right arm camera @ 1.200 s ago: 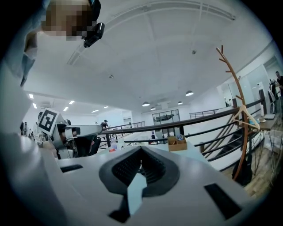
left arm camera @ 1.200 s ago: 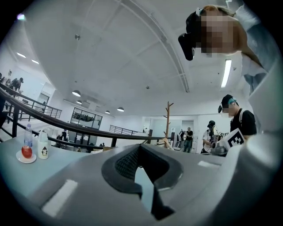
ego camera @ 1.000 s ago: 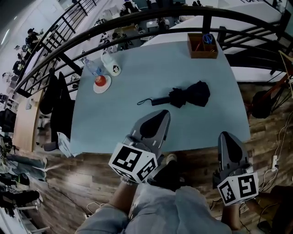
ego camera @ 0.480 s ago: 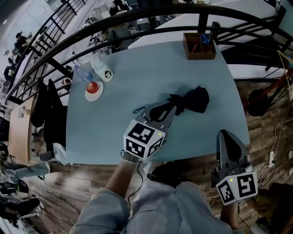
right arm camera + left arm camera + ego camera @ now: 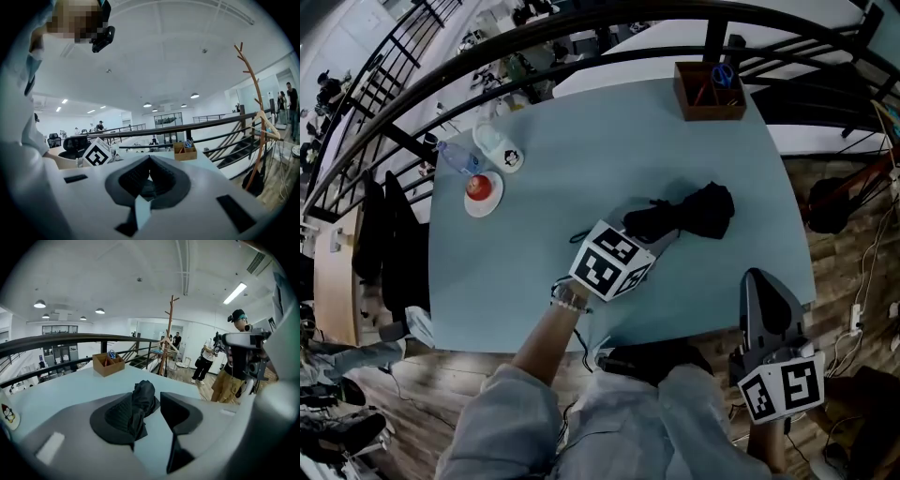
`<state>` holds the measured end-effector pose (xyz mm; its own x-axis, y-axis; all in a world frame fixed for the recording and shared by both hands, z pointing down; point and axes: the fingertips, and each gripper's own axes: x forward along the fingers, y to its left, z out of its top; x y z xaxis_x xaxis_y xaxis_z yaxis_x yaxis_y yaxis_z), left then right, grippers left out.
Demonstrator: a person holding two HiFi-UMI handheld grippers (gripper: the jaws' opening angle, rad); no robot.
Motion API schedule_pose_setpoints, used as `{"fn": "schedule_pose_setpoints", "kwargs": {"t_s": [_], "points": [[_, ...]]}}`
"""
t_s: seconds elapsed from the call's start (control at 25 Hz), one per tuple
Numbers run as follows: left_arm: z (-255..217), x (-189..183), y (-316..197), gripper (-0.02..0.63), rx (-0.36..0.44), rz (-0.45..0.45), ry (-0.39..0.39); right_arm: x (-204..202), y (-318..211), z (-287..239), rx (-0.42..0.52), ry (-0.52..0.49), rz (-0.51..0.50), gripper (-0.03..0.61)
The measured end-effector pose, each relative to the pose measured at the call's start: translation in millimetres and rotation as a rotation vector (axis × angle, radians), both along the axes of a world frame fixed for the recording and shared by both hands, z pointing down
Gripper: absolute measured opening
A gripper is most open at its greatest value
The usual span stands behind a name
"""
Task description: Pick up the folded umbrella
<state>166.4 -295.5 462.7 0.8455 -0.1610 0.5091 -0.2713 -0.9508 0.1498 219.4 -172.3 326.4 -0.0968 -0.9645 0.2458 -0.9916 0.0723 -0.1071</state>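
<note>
The folded black umbrella (image 5: 689, 211) lies on the pale blue table (image 5: 581, 122), a little right of its middle, with its handle end toward the person. A second ago the left gripper (image 5: 659, 236) hung over the table's near edge with its jaws together. It has since come forward and down to the umbrella, and its jaws have just been opening. In the left gripper view they stand apart with the umbrella's bunched fabric (image 5: 140, 404) between them, close against the left pad and clear of the right one. The umbrella itself lies where it did before. The right gripper (image 5: 759, 278) stays off the table's near right corner, jaws closed together on nothing.

A wooden box (image 5: 710, 94) at the far right corner holds blue-handled scissors (image 5: 724, 75). At the far left are a tipped white mug (image 5: 500, 150), a plastic bottle (image 5: 455, 157) and a white saucer (image 5: 483, 199) bearing a round red thing (image 5: 476, 185).
</note>
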Motion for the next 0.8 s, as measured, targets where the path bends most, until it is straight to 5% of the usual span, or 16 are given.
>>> {"fn": "schedule_pose_setpoints", "kwargs": {"t_s": [0.28, 0.8], "points": [[35, 10, 2, 0.206, 0.056, 0.138, -0.160, -3, -9, 6, -0.027, -0.006, 0.010, 0.000], [75, 36, -9, 0.259, 0.136, 0.258, -0.379, 18, -31, 10, -0.026, -0.034, -0.052, 0.000]]}}
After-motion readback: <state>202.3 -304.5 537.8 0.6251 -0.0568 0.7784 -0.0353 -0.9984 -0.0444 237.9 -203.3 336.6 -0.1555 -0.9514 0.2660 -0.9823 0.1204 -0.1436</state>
